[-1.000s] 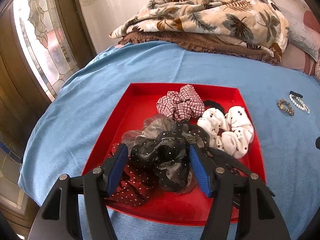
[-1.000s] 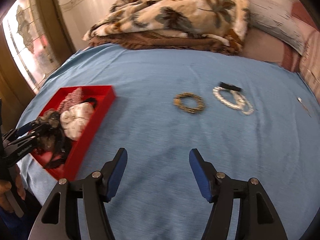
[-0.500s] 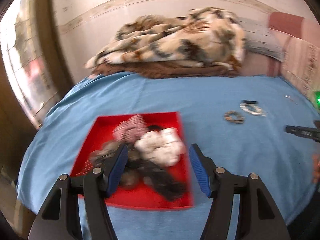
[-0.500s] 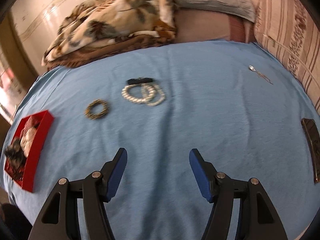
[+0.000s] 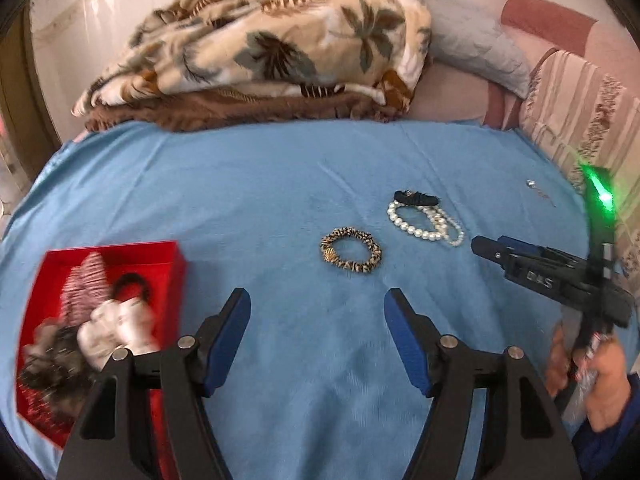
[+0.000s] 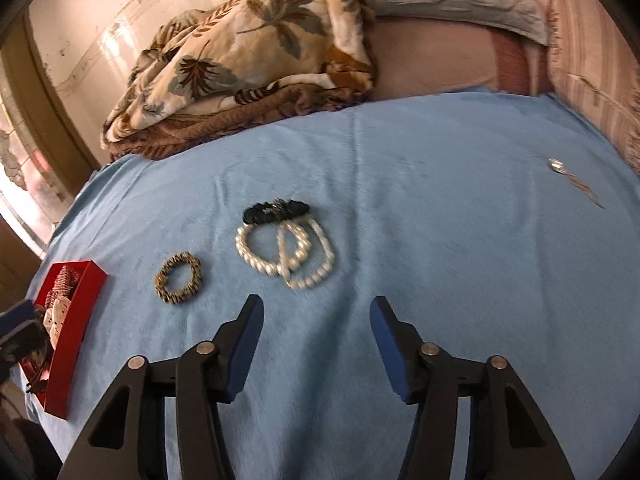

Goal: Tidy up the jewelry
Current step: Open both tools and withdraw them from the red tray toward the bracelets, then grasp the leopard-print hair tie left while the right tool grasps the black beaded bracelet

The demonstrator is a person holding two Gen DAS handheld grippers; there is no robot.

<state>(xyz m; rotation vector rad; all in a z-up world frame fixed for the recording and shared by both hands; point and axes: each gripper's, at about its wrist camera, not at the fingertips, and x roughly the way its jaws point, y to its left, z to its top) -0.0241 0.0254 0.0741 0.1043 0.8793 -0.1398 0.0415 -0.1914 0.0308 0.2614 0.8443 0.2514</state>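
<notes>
On the blue cloth [image 6: 420,208], at the left edge, a red tray [image 5: 176,264] holds a blurred heap of scrunchies [image 5: 100,328]: checked, white, dark. Right of it, apart, lies a leopard-print bracelet [image 6: 179,278], then looped pearl strands [image 6: 286,254] touching a black clip [image 6: 276,211], and far right a small silver piece [image 6: 557,166]. The left gripper [image 5: 318,314] has just been opening, its fingers wide over bare cloth; the right gripper [image 6: 316,322] has just been closing, still parted, empty, just short of the pearls. Behind, a leaf-print blanket [image 5: 280,40], a pillow [image 5: 472,52] and a pale wall [image 6: 100,28].
</notes>
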